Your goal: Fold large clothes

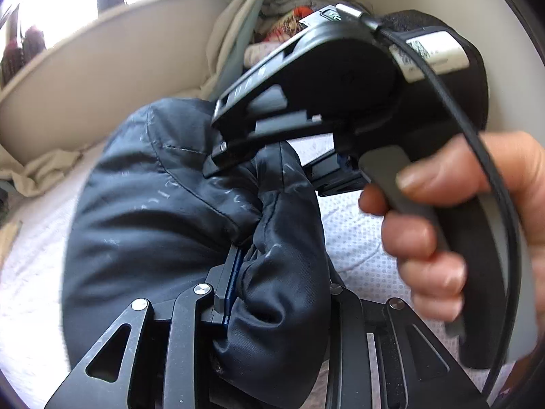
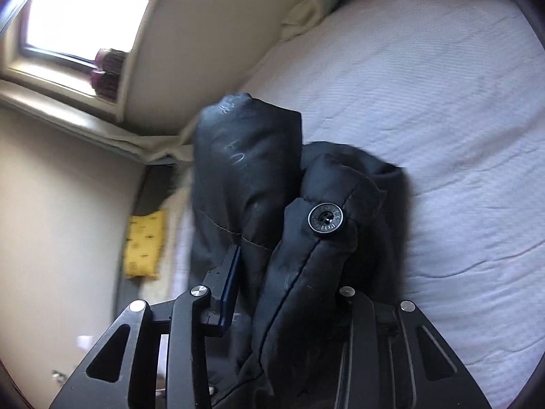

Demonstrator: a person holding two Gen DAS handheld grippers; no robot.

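A dark padded jacket (image 1: 163,211) lies bunched on the white bed cover (image 1: 354,238). In the left wrist view a thick fold of it fills my left gripper (image 1: 282,289), which is shut on the cloth; only the blue-edged left finger (image 1: 231,283) shows, the other is buried. My right gripper (image 1: 221,158), held by a hand (image 1: 439,238), pinches the jacket's upper edge close ahead. In the right wrist view the jacket (image 2: 245,170) with a round snap button (image 2: 325,218) is clamped in my right gripper (image 2: 286,283); its right finger is hidden by fabric.
A beige padded headboard (image 1: 102,95) and a bright window (image 2: 85,24) border the bed. A yellow cushion (image 2: 144,243) lies beside the mattress. A heap of folded cloths (image 1: 289,24) sits at the far end. White bed cover (image 2: 442,119) stretches to the right.
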